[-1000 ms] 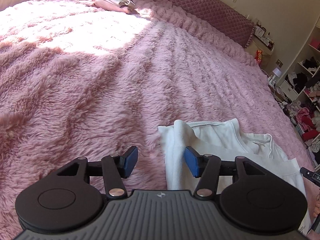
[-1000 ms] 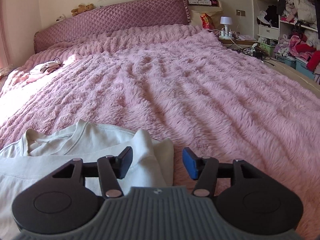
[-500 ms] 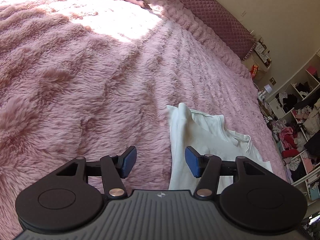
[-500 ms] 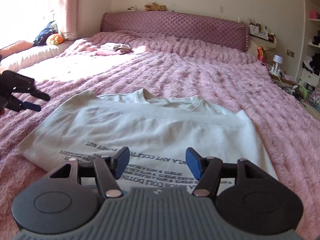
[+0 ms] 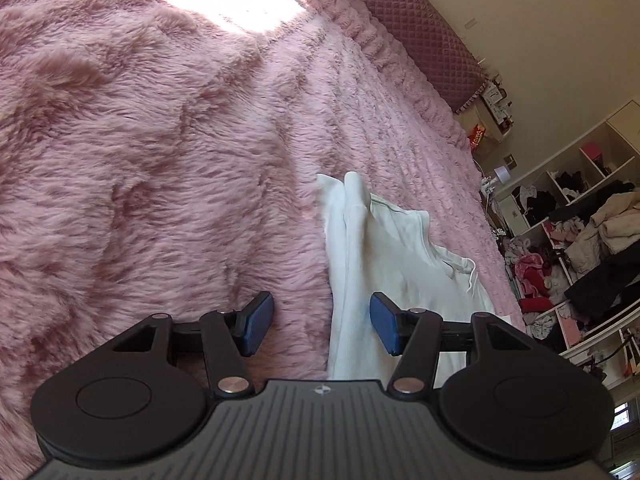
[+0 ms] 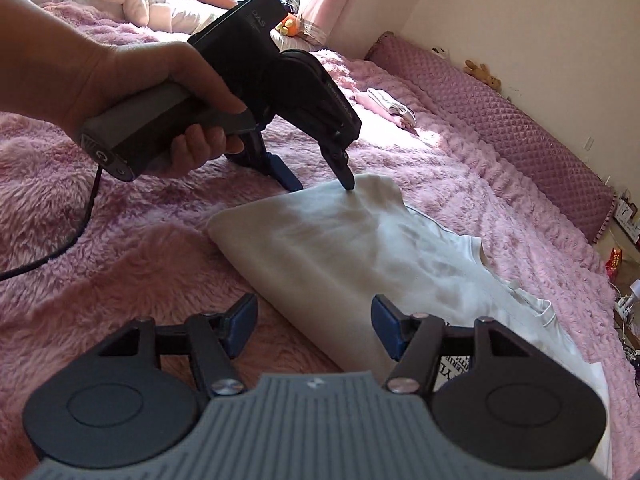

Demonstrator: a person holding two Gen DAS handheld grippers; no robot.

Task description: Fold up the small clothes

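Right wrist view takes in the bed (image 6: 460, 184), its pink fleece running from 6 o'clock up to the quilted headboard (image 6: 520, 120) at 2 o'clock. On the fleece lies the shirt (image 6: 360, 248), white, partly folded, its long axis running from 10 o'clock down to 4 o'clock; the folded edge faces 9 o'clock and the neckline sits toward 3 o'clock. A small pile of clothes (image 6: 386, 106) lies well apart at 12 o'clock.

Left gripper (image 6: 320, 184) reaches in from 10 o'clock, held by the hand (image 6: 132, 80). Its jaws stand apart: one fingertip touches the shirt's far corner, the other is over the fleece just beside the edge, so the edge lies between them.

Right gripper (image 6: 312, 328) hovers at the near end, jaws apart and holding nothing, the folded edge passing between them.

Left wrist view shows the same: left gripper (image 5: 322, 322) spread, shirt (image 5: 384, 248) edge running straight ahead toward 12 o'clock.

Judging by this, both grippers straddle one long edge, so the next fold likely carries it toward 3 o'clock.
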